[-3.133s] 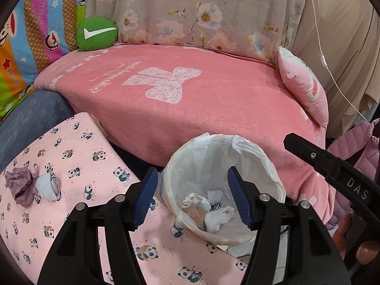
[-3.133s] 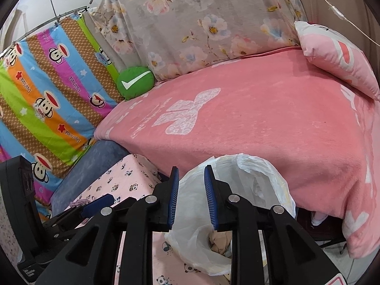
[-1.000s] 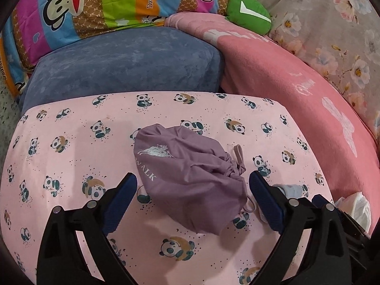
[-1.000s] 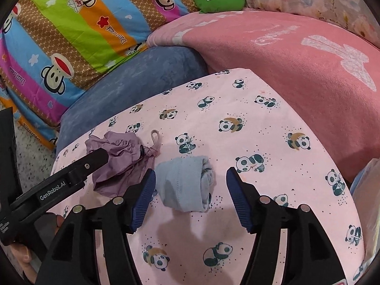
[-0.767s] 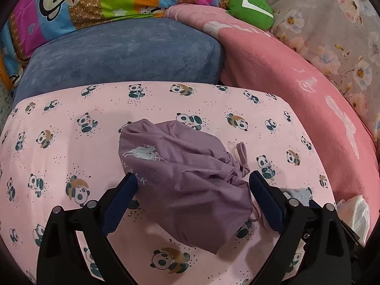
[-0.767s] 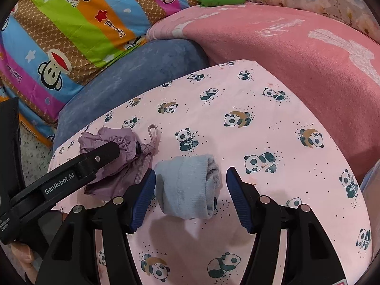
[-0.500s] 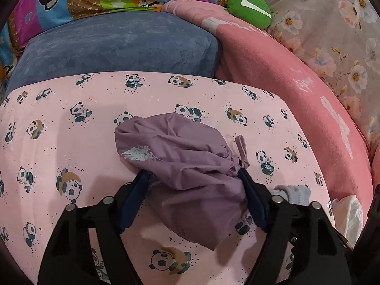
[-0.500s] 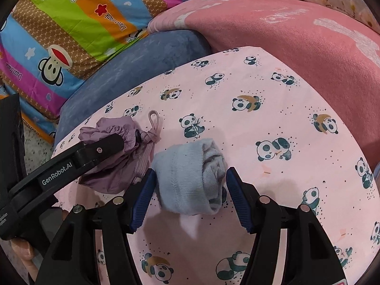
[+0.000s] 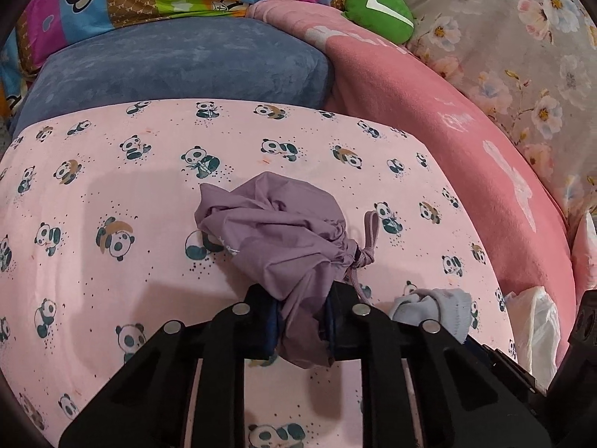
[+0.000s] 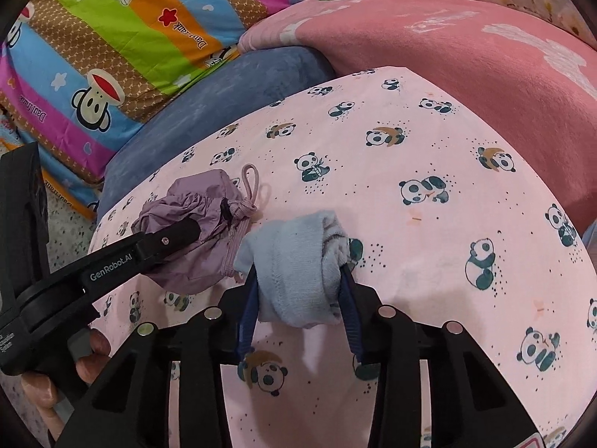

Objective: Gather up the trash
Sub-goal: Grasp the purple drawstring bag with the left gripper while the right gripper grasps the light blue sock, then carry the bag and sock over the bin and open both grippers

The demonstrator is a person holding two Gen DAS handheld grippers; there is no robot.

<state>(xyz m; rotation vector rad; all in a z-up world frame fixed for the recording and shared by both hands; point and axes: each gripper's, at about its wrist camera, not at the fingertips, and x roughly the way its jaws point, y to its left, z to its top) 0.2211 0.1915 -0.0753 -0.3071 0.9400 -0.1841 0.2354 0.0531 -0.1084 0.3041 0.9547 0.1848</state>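
A crumpled purple drawstring pouch [image 9: 283, 239] lies on the pink panda sheet [image 9: 112, 171]. My left gripper [image 9: 302, 317] is closing on the pouch's near end, and the fabric is bunched between its pads. Just right of the pouch lies a rolled grey-blue sock [image 10: 294, 261], also visible as the sock [image 9: 436, 308] in the left wrist view. My right gripper [image 10: 298, 291] is closing around the sock, with a blue pad pressing each side. In the right wrist view one left finger [image 10: 168, 239] rests against the pouch [image 10: 186, 201].
Behind the panda sheet are a blue cushion [image 9: 168, 63], a pink blanket [image 9: 447, 130], a green cushion [image 9: 377, 11] and a striped monkey quilt [image 10: 112, 44]. The white bin bag [image 9: 533, 321] shows at the right edge. A hand [image 10: 89, 351] holds the left gripper over speckled floor [image 10: 67, 231].
The left jaws went from wide apart around the pouch to pinched on its near end, bunching the fabric. The right jaws narrowed onto the sock. Both grippers moved in closer.
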